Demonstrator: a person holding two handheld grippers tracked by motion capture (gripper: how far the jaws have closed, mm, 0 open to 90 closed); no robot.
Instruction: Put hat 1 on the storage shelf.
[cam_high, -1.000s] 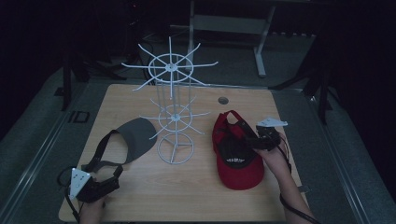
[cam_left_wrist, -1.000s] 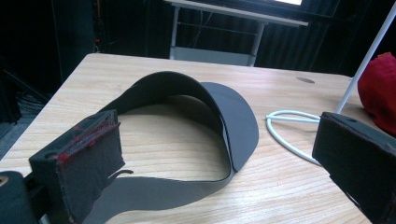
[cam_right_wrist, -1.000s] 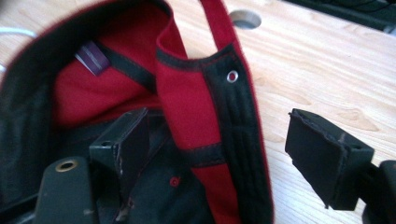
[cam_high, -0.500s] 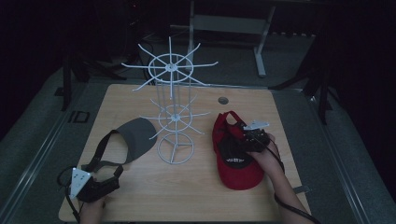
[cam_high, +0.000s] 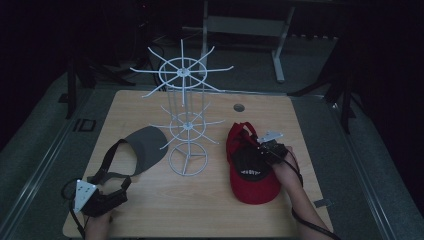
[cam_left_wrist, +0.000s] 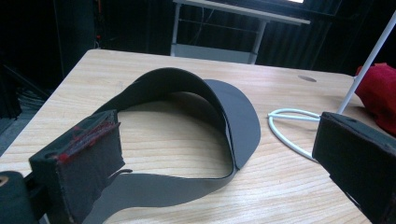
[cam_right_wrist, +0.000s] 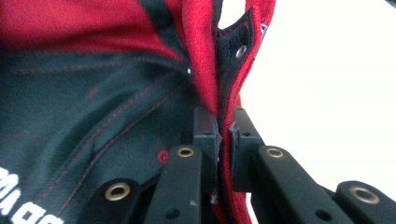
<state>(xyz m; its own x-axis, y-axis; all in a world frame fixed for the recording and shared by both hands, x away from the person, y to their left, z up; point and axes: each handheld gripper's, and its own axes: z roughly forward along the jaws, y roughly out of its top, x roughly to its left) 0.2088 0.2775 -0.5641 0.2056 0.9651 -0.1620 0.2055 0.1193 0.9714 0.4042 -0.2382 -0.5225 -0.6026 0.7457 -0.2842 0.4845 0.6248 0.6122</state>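
While the person keeps both tools low on the wooden table (cam_high: 150, 107), the right gripper (cam_right_wrist: 223, 133) has its two jaws pressed together on the edge of the red cap (cam_high: 252, 172). A thin fold of red fabric with a black inner band stands between the jaws, and the black lining of the cap, with white letters on it, lies just to the left of them. The left gripper (cam_high: 107, 200) has its jaws wide apart and nothing is between them. Ahead of these jaws the grey visor (cam_left_wrist: 233, 116) lies on the table, and its strap curves back until it passes close in front of the left jaw. Beyond the right jaw is the round base of the white wire rack (cam_high: 187, 150).
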